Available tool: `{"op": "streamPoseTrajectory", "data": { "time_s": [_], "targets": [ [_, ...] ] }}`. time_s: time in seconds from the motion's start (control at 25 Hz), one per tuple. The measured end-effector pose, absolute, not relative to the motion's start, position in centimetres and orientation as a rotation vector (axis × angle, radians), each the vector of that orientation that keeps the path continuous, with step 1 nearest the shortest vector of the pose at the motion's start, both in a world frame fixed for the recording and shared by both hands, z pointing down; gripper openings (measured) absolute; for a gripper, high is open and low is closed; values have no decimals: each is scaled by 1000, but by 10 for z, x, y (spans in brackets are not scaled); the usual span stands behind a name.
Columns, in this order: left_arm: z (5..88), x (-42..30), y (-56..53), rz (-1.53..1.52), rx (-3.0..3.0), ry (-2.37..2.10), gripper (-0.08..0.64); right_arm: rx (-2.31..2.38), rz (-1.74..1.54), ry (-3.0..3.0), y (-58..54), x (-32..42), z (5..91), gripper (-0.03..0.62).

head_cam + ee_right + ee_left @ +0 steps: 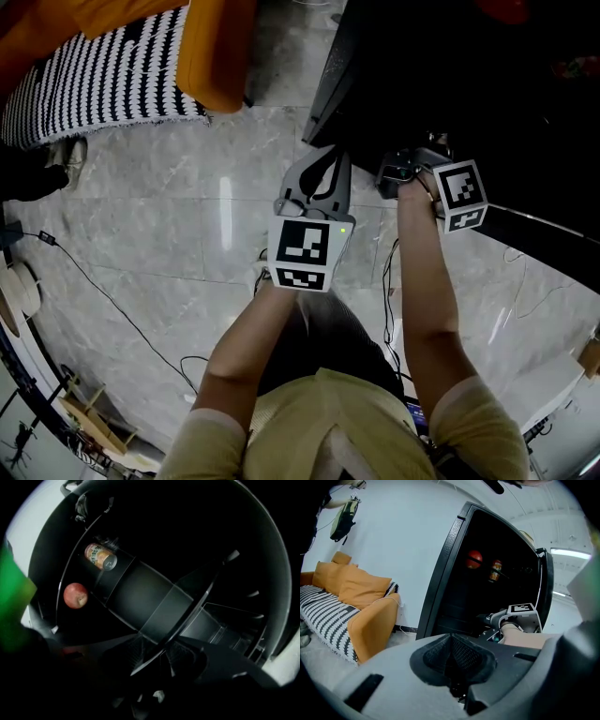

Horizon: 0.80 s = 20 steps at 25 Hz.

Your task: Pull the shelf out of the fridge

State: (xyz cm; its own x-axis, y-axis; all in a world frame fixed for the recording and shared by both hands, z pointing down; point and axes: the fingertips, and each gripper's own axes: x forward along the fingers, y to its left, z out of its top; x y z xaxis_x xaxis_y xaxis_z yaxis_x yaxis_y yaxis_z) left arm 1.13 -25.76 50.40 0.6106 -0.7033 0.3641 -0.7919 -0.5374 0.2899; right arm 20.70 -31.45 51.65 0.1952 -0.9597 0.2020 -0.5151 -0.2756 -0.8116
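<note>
The black fridge [422,75] stands open and dark in front of me. Inside it, in the right gripper view, a glass shelf [173,606] slants across, and its front edge runs between the jaws of my right gripper [157,660]. Those jaws stand apart on either side of the edge, open. A red apple [75,595] and an orange can [100,556] sit deeper inside. In the head view my right gripper [398,171] reaches into the fridge's mouth. My left gripper [319,161] hangs just outside it, shut with nothing between its pads [452,660].
An orange sofa [216,56] with a black-and-white striped cover [103,75] stands at the left, close to the fridge's side [440,573]. Thin cables [122,314] trail across the grey marble floor. White furniture [553,384] stands at the lower right.
</note>
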Motion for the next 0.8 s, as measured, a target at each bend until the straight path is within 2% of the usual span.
{"op": "streamPoseTrajectory", "data": {
  "time_s": [0.8],
  "targets": [
    [507,9,-253,306,2428,-1194,29,-1884,-928,1440,-320,208,519,120]
  ]
}}
